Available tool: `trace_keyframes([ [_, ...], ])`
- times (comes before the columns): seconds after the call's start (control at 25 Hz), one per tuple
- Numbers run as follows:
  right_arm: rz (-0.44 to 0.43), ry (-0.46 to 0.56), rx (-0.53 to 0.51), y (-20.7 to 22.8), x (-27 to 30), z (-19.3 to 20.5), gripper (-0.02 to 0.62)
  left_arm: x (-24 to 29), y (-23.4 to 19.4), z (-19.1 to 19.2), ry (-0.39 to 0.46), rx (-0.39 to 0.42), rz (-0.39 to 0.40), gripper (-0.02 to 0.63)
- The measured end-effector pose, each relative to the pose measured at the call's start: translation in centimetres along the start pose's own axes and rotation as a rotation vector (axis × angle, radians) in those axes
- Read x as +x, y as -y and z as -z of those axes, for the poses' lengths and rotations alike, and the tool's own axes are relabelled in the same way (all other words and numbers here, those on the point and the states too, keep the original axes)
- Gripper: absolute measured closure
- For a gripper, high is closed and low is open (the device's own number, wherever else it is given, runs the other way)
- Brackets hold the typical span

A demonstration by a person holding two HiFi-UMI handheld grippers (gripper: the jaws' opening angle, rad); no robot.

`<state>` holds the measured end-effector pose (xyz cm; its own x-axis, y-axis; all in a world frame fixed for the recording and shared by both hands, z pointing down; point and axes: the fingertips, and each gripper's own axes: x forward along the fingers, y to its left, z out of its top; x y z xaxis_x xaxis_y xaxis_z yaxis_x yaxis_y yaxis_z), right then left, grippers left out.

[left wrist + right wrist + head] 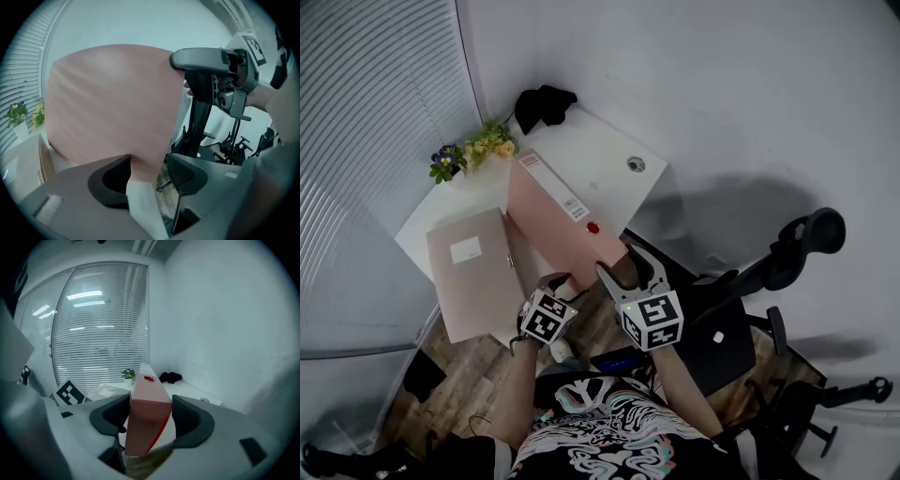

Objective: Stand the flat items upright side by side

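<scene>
Fingers of the right gripper (151, 405) pinched the near end of a pink binder (144, 430) on the white counter (609, 155).
Its two pads lay on the wide sides of the binder, which stood on its long edge with the spine up, a little tilted. The left gripper (149, 161) had its fingers spread: the binder's lower corner was between them, against the left finger, with a gap to the other one. Just beside the binder, at its left in the head view, a second pink folder (473, 272) lay flat on the counter. At the far edge were a pot of flowers (478, 148) and a black cloth (542, 105). An office chair (769, 272) stood at the right.
</scene>
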<state>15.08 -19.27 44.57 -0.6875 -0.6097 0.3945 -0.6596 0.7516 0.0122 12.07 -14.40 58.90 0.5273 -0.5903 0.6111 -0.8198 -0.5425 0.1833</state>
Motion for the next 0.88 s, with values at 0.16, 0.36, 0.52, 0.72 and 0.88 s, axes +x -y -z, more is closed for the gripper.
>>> trace_keyframes([
  [0.16,-0.027,0.003,-0.087,-1.1,-0.4,-0.1,0.314,0.3,0.3,0.1,-0.011,-0.008,0.010,0.362],
  [0.36,-0.043,0.013,-0.171,-2.3,-0.5,-0.1,0.314,0.6,0.2,0.3,-0.024,-0.008,0.011,0.362],
  [0.52,-0.048,-0.002,-0.210,-3.1,-0.9,0.3,0.313,0.3,0.4,0.7,-0.022,-0.015,0.010,0.360],
  [0.72,-0.052,-0.023,-0.204,-3.2,-1.2,0.9,0.310,-0.7,-0.4,0.4,0.007,-0.037,-0.004,0.354],
  [0.88,-0.069,-0.037,-0.162,-3.0,-1.4,0.8,0.294,-1.4,-0.9,-0.2,0.051,-0.058,-0.015,0.351],
])
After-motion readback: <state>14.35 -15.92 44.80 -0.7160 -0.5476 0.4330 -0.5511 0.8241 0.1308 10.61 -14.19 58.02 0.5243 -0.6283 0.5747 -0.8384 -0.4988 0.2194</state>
